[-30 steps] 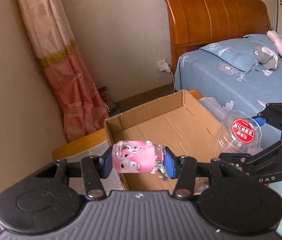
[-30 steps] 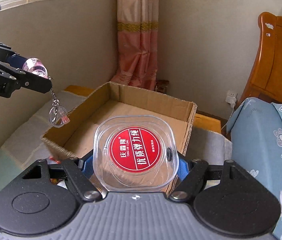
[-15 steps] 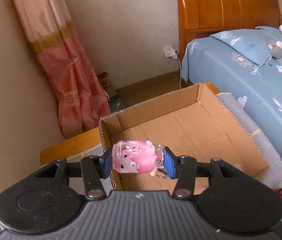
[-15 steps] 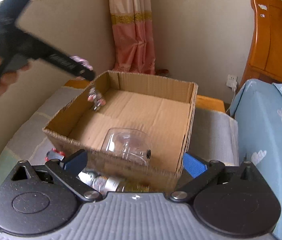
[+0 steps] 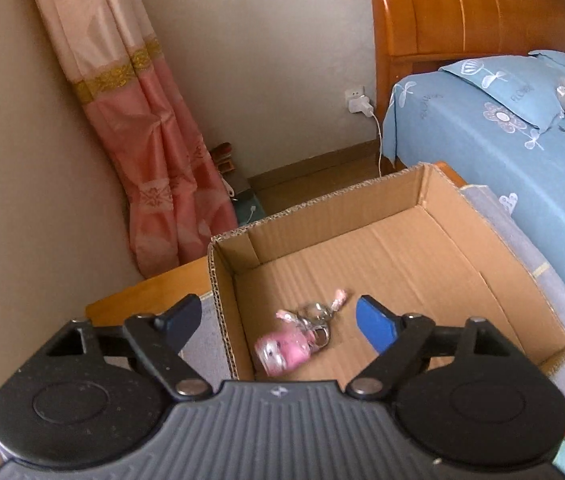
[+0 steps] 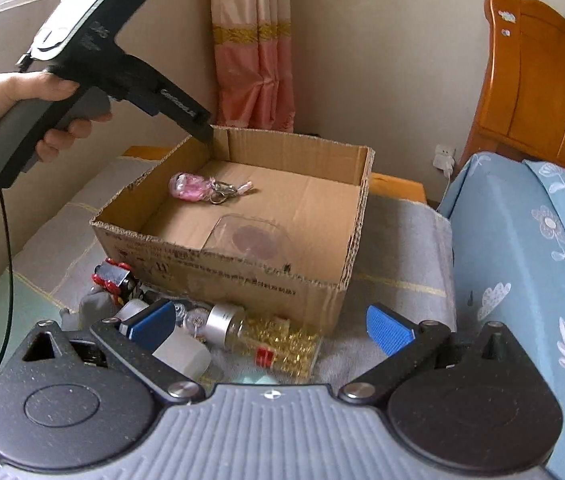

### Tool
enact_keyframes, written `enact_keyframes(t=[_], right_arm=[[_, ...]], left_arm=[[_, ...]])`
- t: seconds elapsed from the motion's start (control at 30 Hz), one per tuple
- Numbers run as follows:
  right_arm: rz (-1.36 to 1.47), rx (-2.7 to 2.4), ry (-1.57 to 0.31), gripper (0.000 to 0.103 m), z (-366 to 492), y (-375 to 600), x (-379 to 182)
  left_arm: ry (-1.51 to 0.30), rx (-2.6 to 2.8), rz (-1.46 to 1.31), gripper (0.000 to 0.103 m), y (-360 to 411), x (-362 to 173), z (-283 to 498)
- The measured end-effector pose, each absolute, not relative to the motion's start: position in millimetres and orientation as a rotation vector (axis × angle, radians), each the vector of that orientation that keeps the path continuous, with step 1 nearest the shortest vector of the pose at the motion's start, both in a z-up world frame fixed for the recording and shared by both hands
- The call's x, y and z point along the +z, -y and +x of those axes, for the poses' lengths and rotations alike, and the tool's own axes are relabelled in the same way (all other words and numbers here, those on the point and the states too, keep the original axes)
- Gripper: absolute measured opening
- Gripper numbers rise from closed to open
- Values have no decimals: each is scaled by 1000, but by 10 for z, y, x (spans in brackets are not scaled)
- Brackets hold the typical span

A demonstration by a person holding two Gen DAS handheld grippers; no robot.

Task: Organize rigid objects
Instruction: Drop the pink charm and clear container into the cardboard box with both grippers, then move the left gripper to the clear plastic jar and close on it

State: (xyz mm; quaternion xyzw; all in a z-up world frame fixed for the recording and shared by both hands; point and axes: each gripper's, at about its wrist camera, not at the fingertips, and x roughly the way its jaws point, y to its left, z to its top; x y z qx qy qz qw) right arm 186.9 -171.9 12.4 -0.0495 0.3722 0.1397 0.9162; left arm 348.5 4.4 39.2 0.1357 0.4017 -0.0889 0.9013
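Beside a blue-sheeted bed (image 6: 530, 248), an open cardboard box (image 6: 242, 276) is set on a grey cloth. On the box floor, near its left wall, a pink keychain toy (image 5: 284, 350) is seen lying; a clear plastic container (image 6: 250, 236) lies closer to the front wall. The left gripper (image 5: 278, 322) is opening above the toy, nothing gripped. The right gripper (image 6: 272, 326) is spread wide and empty, over a bottle of gold beads (image 6: 270, 340) outside the box.

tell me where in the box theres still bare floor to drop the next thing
Most of the cardboard box floor is bare: the whole far right side, between the pink keychain toy and the right wall. The clear plastic container takes the near middle; the toy sits in the far left corner. Outside, the pile by the gold bead bottle at the front wall is crowded.
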Motion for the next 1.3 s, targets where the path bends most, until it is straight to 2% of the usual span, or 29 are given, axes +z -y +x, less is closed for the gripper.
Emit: enact_keyframes(t=[0.47, 1.3], right_arm=[[-82, 230, -741, 103, 1350, 1646, 5], [-22, 61, -887, 103, 918, 1957, -860]], left_arm=[[-759, -244, 302, 98, -44, 543, 2636], [-781, -432, 201, 98, -213, -111, 1099]])
